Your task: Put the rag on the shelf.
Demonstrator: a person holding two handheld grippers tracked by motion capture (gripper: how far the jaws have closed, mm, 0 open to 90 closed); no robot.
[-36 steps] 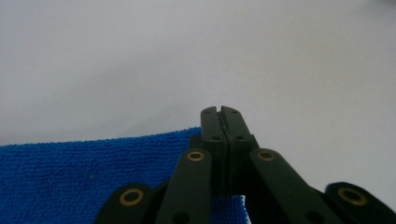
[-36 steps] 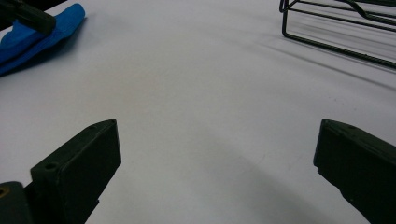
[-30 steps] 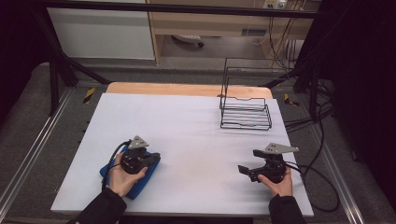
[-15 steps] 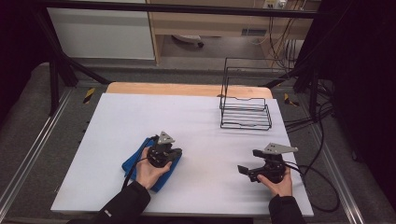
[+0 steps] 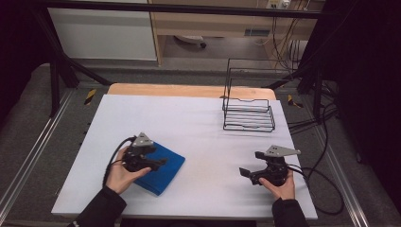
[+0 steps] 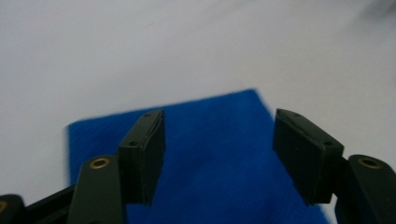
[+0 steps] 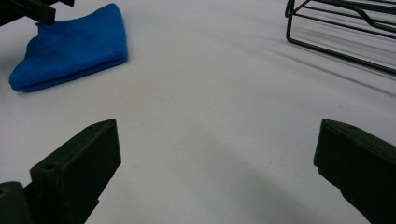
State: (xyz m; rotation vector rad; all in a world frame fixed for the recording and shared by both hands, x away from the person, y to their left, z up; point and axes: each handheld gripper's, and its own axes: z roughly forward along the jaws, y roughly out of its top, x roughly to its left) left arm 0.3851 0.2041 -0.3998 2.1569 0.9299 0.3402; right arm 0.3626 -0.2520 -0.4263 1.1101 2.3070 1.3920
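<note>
- Since a second ago my left gripper has carried the blue cloth a little toward the middle of the table, and its jaws have just been opening; the cloth lies beneath them, not pinched.
- Seen from the left gripper view, the cloth sits flat under the parted pads, with a wide gap between them and nothing held.
- My right gripper rests at the near right of the table, jaws spread wide and empty over bare tabletop in its own view.
- I judge the cloth moved and let go. What is left, perhaps a further fold or a trip to the wire rack, I cannot settle.
- From the right gripper view the cloth looks folded double, layers stacked at its near edge, though the blur makes me unsure of the fold count.
- Its long axis runs diagonally in the high view, from near-left to far-right, well apart from the rack.
</note>
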